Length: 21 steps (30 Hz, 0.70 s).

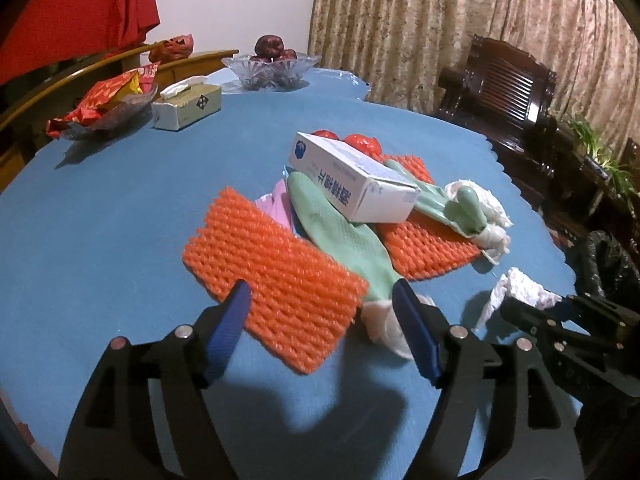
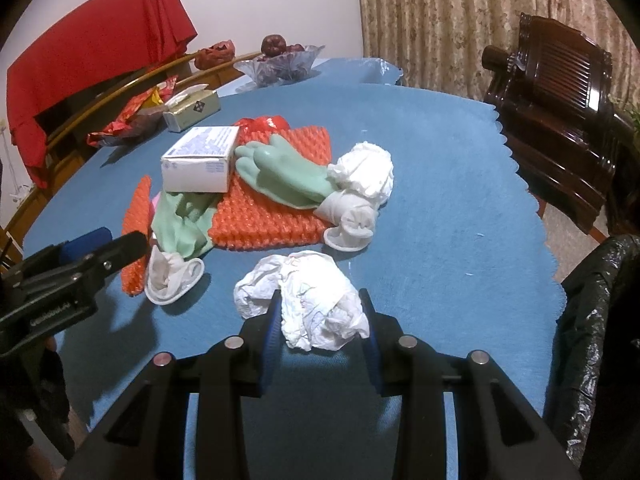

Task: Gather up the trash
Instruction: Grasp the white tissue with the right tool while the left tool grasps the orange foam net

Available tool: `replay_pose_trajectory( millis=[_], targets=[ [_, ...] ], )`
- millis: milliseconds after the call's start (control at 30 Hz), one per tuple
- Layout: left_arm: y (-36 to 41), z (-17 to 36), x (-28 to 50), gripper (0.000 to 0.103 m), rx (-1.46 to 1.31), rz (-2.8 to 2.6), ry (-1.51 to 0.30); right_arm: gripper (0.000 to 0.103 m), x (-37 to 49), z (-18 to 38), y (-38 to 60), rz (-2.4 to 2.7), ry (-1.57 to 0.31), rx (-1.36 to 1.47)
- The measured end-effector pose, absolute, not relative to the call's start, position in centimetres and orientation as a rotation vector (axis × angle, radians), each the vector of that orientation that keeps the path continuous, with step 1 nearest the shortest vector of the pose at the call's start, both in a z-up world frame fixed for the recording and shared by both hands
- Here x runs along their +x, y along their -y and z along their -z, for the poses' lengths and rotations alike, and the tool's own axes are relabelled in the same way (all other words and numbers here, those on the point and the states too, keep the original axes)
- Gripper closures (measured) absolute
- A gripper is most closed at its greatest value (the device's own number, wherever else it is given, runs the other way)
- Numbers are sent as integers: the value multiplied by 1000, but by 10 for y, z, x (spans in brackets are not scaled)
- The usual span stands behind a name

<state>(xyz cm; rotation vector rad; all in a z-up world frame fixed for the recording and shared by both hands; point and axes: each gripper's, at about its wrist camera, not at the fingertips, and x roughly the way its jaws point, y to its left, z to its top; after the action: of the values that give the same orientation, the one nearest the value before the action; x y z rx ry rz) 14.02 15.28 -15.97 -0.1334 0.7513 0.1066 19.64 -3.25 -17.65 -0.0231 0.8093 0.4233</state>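
A trash pile lies mid-table: a white carton [image 1: 352,176] on green rubber gloves [image 1: 344,232], orange foam nets [image 1: 276,280], a pink scrap and crumpled white tissue [image 1: 484,200]. My left gripper [image 1: 322,296] is open, its blue pads either side of the near corner of the front foam net without pressing it. My right gripper [image 2: 320,312] is shut on a crumpled white tissue [image 2: 308,304], held near the table's right front. The left wrist view shows that tissue [image 1: 516,284] at the right gripper's tip [image 1: 532,308]. The left gripper [image 2: 104,240] shows at the left of the right wrist view.
A black trash bag [image 2: 592,320] hangs off the table's right edge. Far left on the blue tablecloth [image 1: 120,220] are a tissue box [image 1: 188,106], a dish of red snack wrappers [image 1: 104,108] and a glass fruit bowl [image 1: 272,66]. A dark wooden chair [image 1: 500,92] stands right.
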Motion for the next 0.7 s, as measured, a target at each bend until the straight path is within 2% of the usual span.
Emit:
replay_pose_trajectory(
  millis=[233,567,700],
  targets=[
    [-158,168,150,33,-161,-119,-766,67,198,180,33,-421,-820,-29],
    [-165,163,136,85,-202,-95,-754,67,197,179,34,-422,-818,-25],
    [-165,157,128,92,-192,-93,-740,67,194,173,35,-422,-804,-22]
  ],
)
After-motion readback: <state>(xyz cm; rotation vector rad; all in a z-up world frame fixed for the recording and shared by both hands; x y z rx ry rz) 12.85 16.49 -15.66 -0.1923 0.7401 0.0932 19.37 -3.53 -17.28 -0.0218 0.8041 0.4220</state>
